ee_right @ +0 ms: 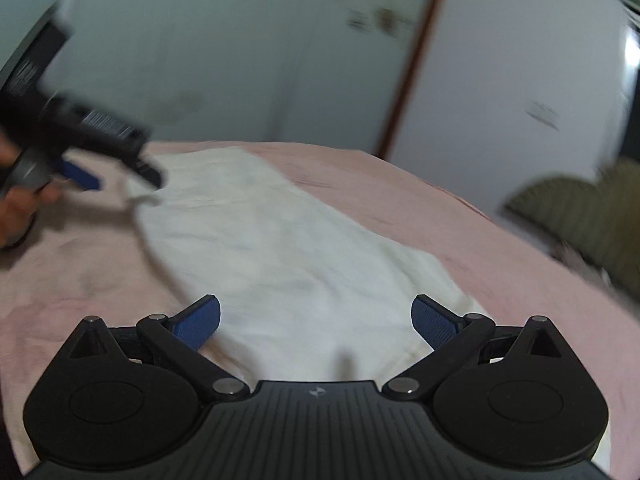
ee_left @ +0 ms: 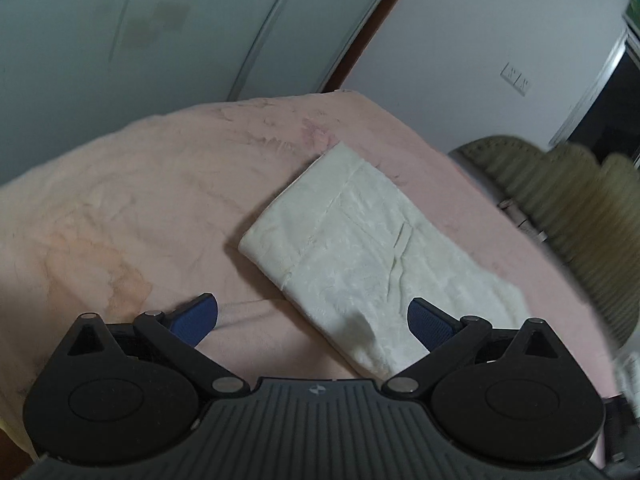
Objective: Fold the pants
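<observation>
1. The white pants (ee_left: 360, 248) lie folded on the pink bed (ee_left: 120, 208), stretching from centre toward 5 o'clock in the left wrist view.
2. Left tongs (ee_left: 312, 322) gape wide, holding nothing.
3. Right tongs (ee_right: 316, 322) likewise spread wide and empty over the pants.

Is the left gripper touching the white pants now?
Cannot tell. In the left wrist view the left gripper is open over the pants; contact unclear. The right wrist view is blurred.
</observation>
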Motion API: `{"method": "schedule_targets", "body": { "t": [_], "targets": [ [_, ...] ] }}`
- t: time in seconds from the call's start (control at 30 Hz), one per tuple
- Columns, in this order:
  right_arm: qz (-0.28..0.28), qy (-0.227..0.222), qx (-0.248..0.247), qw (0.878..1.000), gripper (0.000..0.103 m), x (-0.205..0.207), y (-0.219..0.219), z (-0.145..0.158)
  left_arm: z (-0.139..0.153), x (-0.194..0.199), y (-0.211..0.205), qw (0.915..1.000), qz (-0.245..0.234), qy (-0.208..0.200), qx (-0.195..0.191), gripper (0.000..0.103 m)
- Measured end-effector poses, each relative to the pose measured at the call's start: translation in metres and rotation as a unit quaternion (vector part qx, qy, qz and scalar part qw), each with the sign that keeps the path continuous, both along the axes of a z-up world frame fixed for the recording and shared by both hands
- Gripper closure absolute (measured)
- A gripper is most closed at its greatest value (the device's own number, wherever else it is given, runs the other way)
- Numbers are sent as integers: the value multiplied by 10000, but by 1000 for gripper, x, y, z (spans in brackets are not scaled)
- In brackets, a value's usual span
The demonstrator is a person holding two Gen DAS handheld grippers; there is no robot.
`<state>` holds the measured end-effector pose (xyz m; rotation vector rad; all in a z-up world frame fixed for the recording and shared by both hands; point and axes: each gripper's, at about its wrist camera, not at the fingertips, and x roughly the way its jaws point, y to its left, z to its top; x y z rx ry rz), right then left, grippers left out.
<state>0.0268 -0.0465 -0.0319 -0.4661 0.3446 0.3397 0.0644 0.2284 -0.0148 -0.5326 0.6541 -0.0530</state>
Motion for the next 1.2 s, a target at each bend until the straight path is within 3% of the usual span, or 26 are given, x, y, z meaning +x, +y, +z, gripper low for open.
{"method": "schedule_targets", "body": {
  "t": [0.13,0.3,0.37,0.43,0.5,0.57,0.67,0.8,0.87,0.97,1.07,1.13,1.2],
  "targets": [
    [409,-145,-783,9960,1,5,43,-21,-4,0,11,9974,-81,14,-709,1],
    [454,-538,-1078,9917,2,22,76,-28,-10,7,15,9921,-88,46,-1247,1],
    [575,-545,-1169,9900,17,31,90,-30,-12,11,14,9892,-174,37,-1454,1],
    [732,-390,-1179,9896,52,39,101,-30,-15,16,13,9840,-342,27,-1750,1],
    [804,-272,-1147,9898,65,44,105,-28,-18,23,10,9810,-381,-13,-1900,1],
    [784,-178,-926,9925,70,48,102,-23,-21,32,7,9798,-352,-79,-1969,1],
    [750,286,71,9967,73,64,83,-4,-24,45,1,9779,-316,-170,-2061,1],
    [664,687,1109,9892,73,80,57,14,-25,60,-9,9793,-112,-242,-2004,1],
    [807,886,1382,9831,73,84,50,15,-22,66,-15,9817,-83,-280,-1880,1],
    [1351,1327,1415,9717,71,80,42,14,-23,74,-19,9837,-123,-302,-1766,2],
    [1816,1410,2258,9467,71,78,15,28,-24,75,-20,9846,-144,-404,-1696,3],
    [1348,1430,2765,9407,71,91,-3,36,-24,73,-22,9852,-90,-476,-1644,5],
    [565,1546,2542,9530,71,109,-6,33,-24,74,-24,9861,-56,-510,-1578,6]
  ]
}}
